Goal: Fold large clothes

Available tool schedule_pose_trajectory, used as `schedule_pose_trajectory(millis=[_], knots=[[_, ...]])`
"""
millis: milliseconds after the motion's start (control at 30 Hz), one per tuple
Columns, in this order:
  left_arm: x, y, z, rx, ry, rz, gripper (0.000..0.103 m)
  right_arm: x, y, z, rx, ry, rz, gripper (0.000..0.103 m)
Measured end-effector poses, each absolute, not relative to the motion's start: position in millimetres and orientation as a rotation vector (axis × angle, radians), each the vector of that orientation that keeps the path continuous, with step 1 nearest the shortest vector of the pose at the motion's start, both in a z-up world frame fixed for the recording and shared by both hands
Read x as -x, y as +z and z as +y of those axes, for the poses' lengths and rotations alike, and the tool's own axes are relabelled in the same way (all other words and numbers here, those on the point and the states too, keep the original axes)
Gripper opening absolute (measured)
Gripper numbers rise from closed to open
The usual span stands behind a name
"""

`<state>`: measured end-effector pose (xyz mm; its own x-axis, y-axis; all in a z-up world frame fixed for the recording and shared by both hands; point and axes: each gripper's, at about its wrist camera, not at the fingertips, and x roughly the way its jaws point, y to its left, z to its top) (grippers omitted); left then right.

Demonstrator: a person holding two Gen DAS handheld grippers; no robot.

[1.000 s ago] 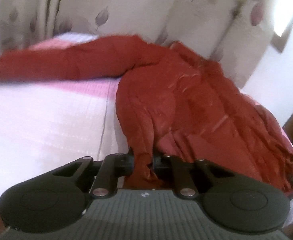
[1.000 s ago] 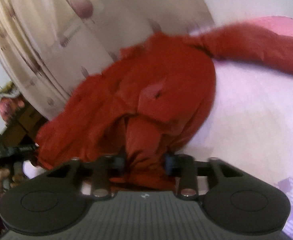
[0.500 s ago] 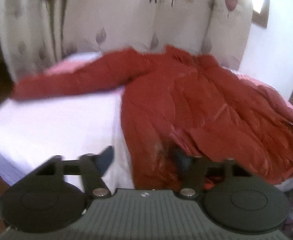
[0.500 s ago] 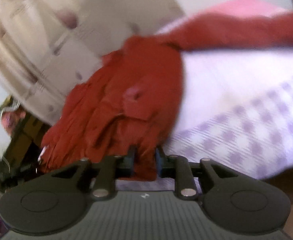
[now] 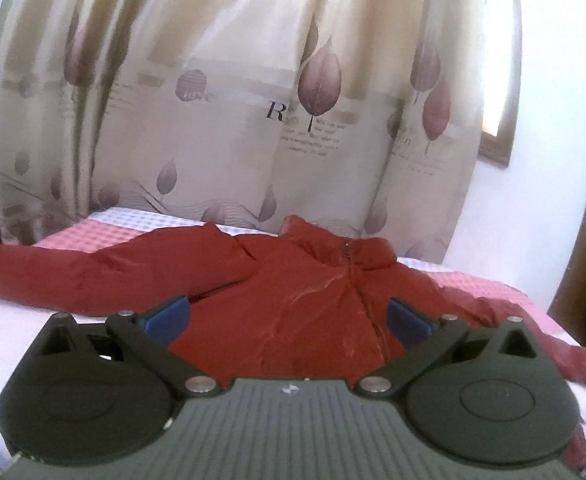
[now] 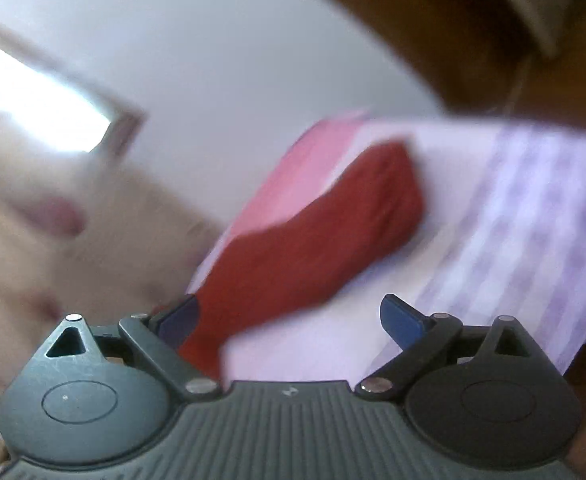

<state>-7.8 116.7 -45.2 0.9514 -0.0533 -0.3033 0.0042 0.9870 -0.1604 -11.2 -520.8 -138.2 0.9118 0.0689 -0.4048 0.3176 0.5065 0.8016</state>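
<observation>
Left wrist view: the red jacket (image 5: 293, 300) lies spread front-up on the bed (image 5: 33, 320), zip closed up to the collar at the far edge, next to the leaf-print curtain (image 5: 253, 100). One sleeve (image 5: 93, 276) stretches out flat to the left; the other side of the garment trails off to the right edge of the bed. The left gripper (image 5: 289, 316) sits above the near hem, its jaws just opened to full spread — no cloth between the blue pads (image 5: 165, 312), nothing held.

Right wrist view: heavily blurred. An outstretched red sleeve (image 6: 313, 240) runs from near the gripper toward the far right, lying on the pink and lilac checked bedding (image 6: 513, 220). The right gripper (image 6: 289, 320) has also just opened wide; the red fabric passes just beside the left-hand pad, but nothing presses on it — released.

Judgement: the laying-out step looks complete, with the jacket flattened and both grippers free. Folding proper is not yet begun. The next move probably calls for gripping a sleeve near its cuff and carrying it across the chest, keeping the body panel from dragging along.
</observation>
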Motion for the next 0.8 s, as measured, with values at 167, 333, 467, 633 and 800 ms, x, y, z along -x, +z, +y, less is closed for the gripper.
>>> schedule_pose_trajectory(millis=[167,333,467,633,800], knots=[[-23,-55,108,0.147,-0.047,0.348,0.103,-24,-150,-550,-1.067,-0.224,0.403,0.097],[-36,-65,104,0.144,-0.046,0.382,0.103,-52,-148,-550,-1.005,-0.283,0.378,0.099],[-38,-72,104,0.121,-0.037,0.400,0.103,-62,-159,-551,-0.943,-0.309,0.461,0.029],[-39,-72,114,0.134,-0.030,0.412,0.103,-79,-132,-568,-0.953,-0.306,0.389,0.018],[-30,-64,131,0.188,-0.022,0.380,0.103,-129,-28,-524,-0.812,-0.125,0.243,0.018]])
